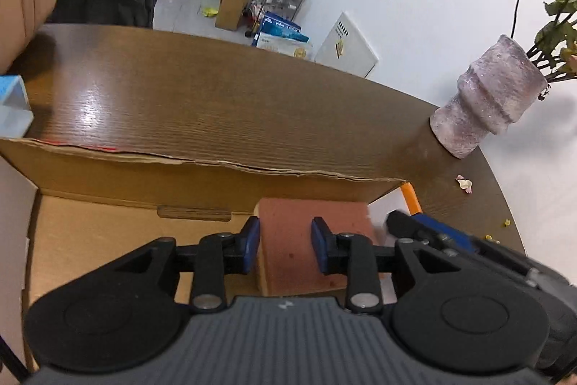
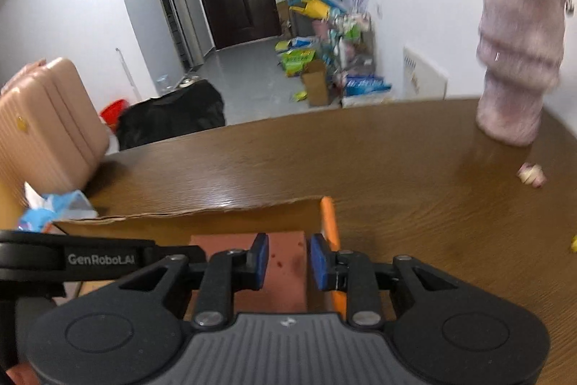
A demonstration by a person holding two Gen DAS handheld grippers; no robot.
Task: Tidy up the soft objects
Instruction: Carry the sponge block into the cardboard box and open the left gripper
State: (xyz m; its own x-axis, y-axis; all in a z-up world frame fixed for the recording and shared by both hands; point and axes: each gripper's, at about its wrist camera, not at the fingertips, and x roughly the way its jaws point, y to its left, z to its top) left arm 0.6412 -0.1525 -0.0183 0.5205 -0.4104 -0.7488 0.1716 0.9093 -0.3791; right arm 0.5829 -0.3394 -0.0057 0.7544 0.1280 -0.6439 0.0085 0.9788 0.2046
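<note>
- Left tool (image 1: 285, 246): pads stand either side of the pink sponge block (image 1: 310, 240), part open; pads look just beside the foam, not clearly squeezing it. Reads as loose, not a firm hold.
- Right tool (image 2: 288, 260): pads set narrow round the same sponge block (image 2: 285, 273) at its right end; contact w/ foam can't be told for sure from this view, some blur.
- Sponge sits inside the cardboard box (image 1: 108, 233), at its right end, against the far wall, next to an orange strip (image 1: 411, 197) at the box corner.
- Risk 1, as I judge it: both tools crowd one soft block; if one pulls while the other is slack, the foam twists or pops out over the low wall.
- Risk 2: right tool is v. close to the box's right wall, so a sideways move could snag the flap and drag the box along the bench (image 1: 216, 96).
- Risk 3: the foam compresses, so a grip that looks closed may slip on lifting.
- Further off: vase (image 1: 490, 100) w/ dried flowers stands near the bench edge, right of the box; a wide swing of the right arm could knock it. Fallen petal (image 1: 464, 183) lies between.
- Far left: blue-white pack (image 1: 12, 107) on the bench, clear of the work.
</note>
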